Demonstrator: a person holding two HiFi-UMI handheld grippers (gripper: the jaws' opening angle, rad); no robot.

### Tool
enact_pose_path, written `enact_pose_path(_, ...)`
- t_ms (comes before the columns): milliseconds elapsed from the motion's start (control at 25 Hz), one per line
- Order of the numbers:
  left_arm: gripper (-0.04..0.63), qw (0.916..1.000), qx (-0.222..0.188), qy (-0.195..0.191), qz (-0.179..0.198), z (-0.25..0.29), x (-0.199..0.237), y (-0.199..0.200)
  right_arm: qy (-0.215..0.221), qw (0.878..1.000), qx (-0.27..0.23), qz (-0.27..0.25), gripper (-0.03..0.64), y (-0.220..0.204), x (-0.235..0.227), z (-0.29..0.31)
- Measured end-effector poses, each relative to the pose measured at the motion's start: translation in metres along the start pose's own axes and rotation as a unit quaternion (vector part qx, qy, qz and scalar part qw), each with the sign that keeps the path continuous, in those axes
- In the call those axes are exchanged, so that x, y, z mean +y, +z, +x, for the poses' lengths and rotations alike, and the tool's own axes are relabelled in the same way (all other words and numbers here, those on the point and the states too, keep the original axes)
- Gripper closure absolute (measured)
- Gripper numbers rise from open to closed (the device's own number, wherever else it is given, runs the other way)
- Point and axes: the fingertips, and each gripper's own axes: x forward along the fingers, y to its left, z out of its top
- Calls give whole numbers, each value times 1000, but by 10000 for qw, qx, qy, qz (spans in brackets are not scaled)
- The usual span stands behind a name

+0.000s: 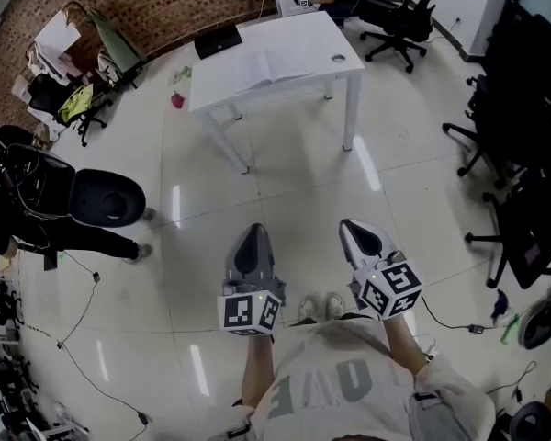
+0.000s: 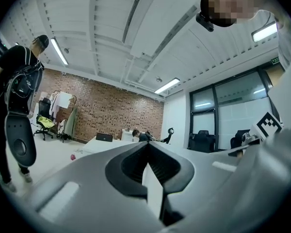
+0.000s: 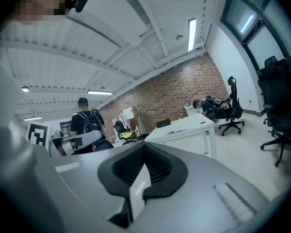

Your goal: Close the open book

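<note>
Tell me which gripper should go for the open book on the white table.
Left, marginally. Both the left gripper and right gripper are shut, empty and far from the table; the open book lies more nearly straight ahead of the left one.

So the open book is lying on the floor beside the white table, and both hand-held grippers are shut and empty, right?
Not quite: the head view shows the open book lying on top of the white table, not on the floor. The rest holds: the left hand-held gripper and the right hand-held gripper are both shut and empty.
</note>
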Motion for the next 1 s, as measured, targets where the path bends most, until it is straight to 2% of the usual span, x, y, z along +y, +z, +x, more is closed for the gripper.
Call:
enact_pose_path(160, 577, 10000, -24, 72, 6, 6, -10, -1, 184, 9997, 34, 158, 612, -3, -12, -7)
enact_pose_path(320, 577, 9999, -6, 142, 45, 9, -18, -3, 169, 9989, 346, 272, 613, -24, -32, -3)
enact_pose_path(600, 577, 9995, -54, 298, -47, 36, -4, -6, 301, 9971, 481, 505, 612, -29, -52, 14)
enact_pose_path(720, 577, 9996, -22, 274, 55, 56, 3, -12, 343, 9964, 490, 604, 612, -32, -64, 30)
enact_pose_path(1000, 577, 9996, 186, 198, -98, 135, 46, -31, 258, 9958, 656, 578, 611, -23, -89, 111)
